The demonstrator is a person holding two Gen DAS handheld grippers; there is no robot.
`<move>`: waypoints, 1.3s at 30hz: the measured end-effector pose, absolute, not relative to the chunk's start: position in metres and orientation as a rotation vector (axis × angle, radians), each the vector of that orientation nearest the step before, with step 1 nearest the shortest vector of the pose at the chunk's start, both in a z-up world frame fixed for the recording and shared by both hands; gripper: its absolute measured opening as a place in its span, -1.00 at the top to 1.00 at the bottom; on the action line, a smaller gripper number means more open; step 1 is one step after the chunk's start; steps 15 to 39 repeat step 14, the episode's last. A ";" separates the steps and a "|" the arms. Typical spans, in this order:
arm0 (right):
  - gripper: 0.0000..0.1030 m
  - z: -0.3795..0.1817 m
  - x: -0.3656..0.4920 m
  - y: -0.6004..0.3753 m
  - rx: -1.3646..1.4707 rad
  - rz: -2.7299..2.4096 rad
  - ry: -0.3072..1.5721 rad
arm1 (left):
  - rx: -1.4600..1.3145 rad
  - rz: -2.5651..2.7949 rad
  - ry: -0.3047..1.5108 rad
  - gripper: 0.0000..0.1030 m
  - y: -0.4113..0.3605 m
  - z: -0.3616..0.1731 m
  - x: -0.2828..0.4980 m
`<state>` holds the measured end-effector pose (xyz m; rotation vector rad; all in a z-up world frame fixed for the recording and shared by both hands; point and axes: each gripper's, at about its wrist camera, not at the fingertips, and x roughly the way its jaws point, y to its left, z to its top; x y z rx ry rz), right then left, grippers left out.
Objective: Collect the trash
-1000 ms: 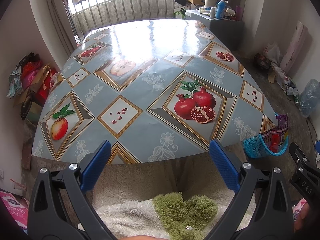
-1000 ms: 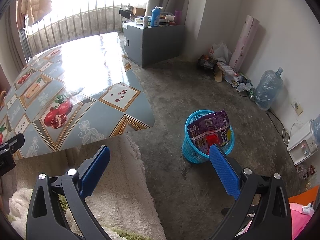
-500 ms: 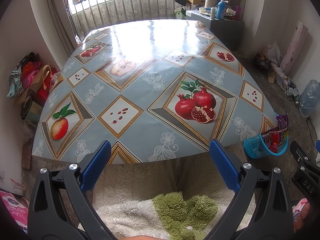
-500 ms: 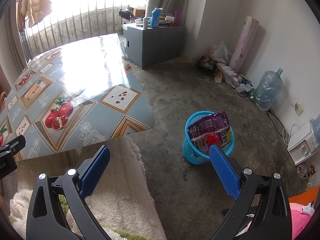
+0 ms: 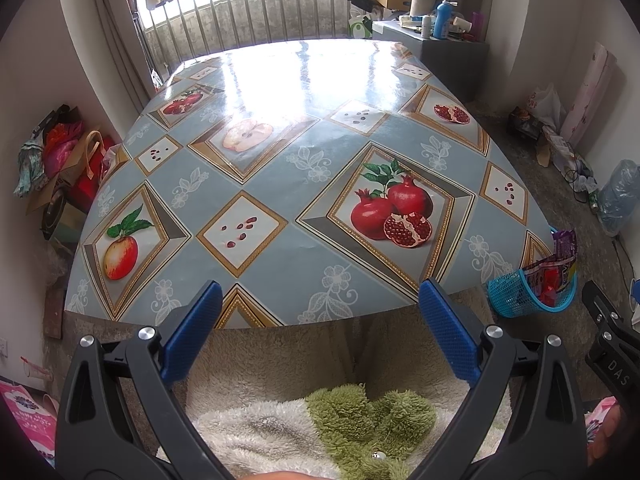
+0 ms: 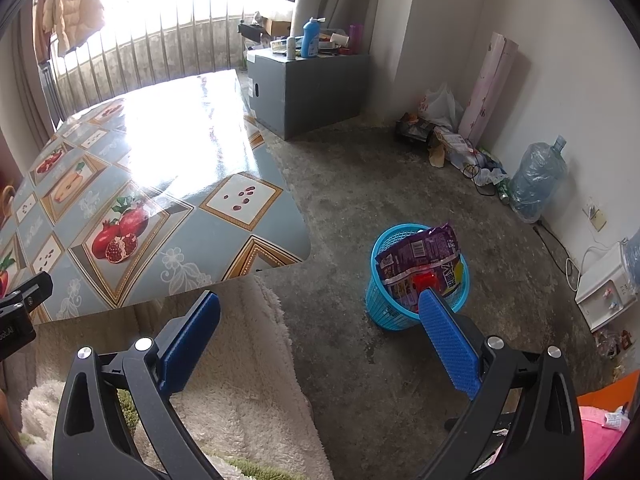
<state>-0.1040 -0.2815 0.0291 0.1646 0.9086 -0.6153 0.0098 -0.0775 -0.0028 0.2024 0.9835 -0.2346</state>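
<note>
A blue plastic basket (image 6: 384, 312) stands on the concrete floor to the right of the table and holds a purple snack bag (image 6: 420, 256) with a red item beneath it. The basket also shows in the left wrist view (image 5: 508, 298) past the table's near right corner. My left gripper (image 5: 320, 312) is open and empty, held over the near edge of the table (image 5: 280, 264). My right gripper (image 6: 320, 324) is open and empty, to the right of the table, with its right finger in front of the basket.
The table (image 6: 224, 236) has a fruit-print cloth. A fluffy white and green garment (image 5: 340, 416) lies below both grippers. A grey cabinet (image 6: 308, 92) with bottles stands at the back. A water jug (image 6: 536, 176), bags and cables line the right wall. Bags (image 5: 60, 168) sit left of the table.
</note>
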 end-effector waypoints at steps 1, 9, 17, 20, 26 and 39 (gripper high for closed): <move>-0.88 0.029 -0.104 -0.282 0.165 -0.616 0.909 | 0.202 -0.235 0.983 -0.83 -0.078 -0.003 0.010; -0.88 0.031 -0.104 -0.282 0.171 -0.619 0.901 | 0.204 -0.236 0.986 -0.83 -0.078 -0.002 0.010; -0.88 0.031 -0.104 -0.283 0.171 -0.618 0.902 | 0.203 -0.235 0.984 -0.83 -0.079 -0.002 0.009; -0.88 0.031 -0.104 -0.283 0.171 -0.618 0.902 | 0.203 -0.235 0.984 -0.83 -0.079 -0.002 0.009; -0.88 0.031 -0.104 -0.283 0.171 -0.618 0.902 | 0.203 -0.235 0.984 -0.83 -0.079 -0.002 0.009; -0.88 0.031 -0.104 -0.283 0.171 -0.618 0.902 | 0.203 -0.235 0.984 -0.83 -0.079 -0.002 0.009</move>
